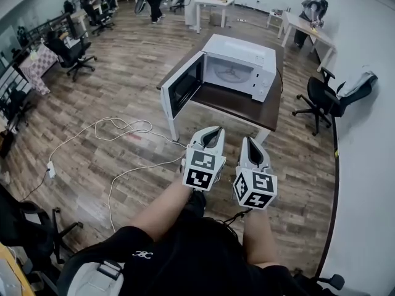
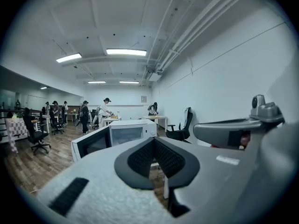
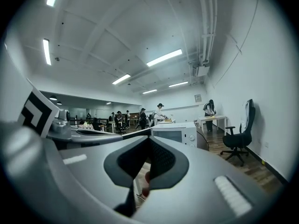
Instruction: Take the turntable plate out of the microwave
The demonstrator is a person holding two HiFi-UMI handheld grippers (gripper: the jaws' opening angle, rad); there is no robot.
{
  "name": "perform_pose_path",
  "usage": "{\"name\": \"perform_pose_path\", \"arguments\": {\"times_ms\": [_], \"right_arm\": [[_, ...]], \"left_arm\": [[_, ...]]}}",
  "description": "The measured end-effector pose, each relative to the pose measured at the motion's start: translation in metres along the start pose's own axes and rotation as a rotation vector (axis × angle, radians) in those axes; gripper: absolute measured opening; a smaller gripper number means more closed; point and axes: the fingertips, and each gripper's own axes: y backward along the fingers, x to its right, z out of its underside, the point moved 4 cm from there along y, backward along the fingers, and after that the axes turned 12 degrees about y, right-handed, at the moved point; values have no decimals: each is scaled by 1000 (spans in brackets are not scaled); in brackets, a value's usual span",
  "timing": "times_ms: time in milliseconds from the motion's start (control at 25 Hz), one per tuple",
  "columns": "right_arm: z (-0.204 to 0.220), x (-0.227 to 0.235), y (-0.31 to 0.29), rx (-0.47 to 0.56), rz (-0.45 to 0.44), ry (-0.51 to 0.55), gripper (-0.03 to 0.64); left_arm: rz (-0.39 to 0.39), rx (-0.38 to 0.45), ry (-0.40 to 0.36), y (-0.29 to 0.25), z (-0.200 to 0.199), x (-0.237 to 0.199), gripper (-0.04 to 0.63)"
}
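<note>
Approach step: both tools empty, well short of the open microwave.
Wood-plank floor (image 1: 123, 85) lies between the person and the dark brown rectangular table (image 1: 237, 103). On the table is a boxy white microwave (image 1: 247, 54), its dark-windowed door (image 1: 183, 86) swung wide to the left. The round clear glass turntable plate (image 1: 229, 74) lies flat inside the cavity, untouched. Grey plastic left tool (image 1: 212, 131) and right tool (image 1: 250, 142) have ribbed black pads, jaws closed on nothing. Next, likely: step closer, open the jaws, reach in level for the thin, slippery rim.
</note>
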Motion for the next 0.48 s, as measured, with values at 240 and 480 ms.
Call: {"name": "perform_pose_path", "arguments": {"times_ms": [240,480], "right_arm": [[6,8,-50,-32,1,42,6],[8,22,-112,-52,12,51,6]], "left_arm": [[5,-11,32,-43,-4,-29,8],[12,-29,59,-96,-12,-63,8]]}}
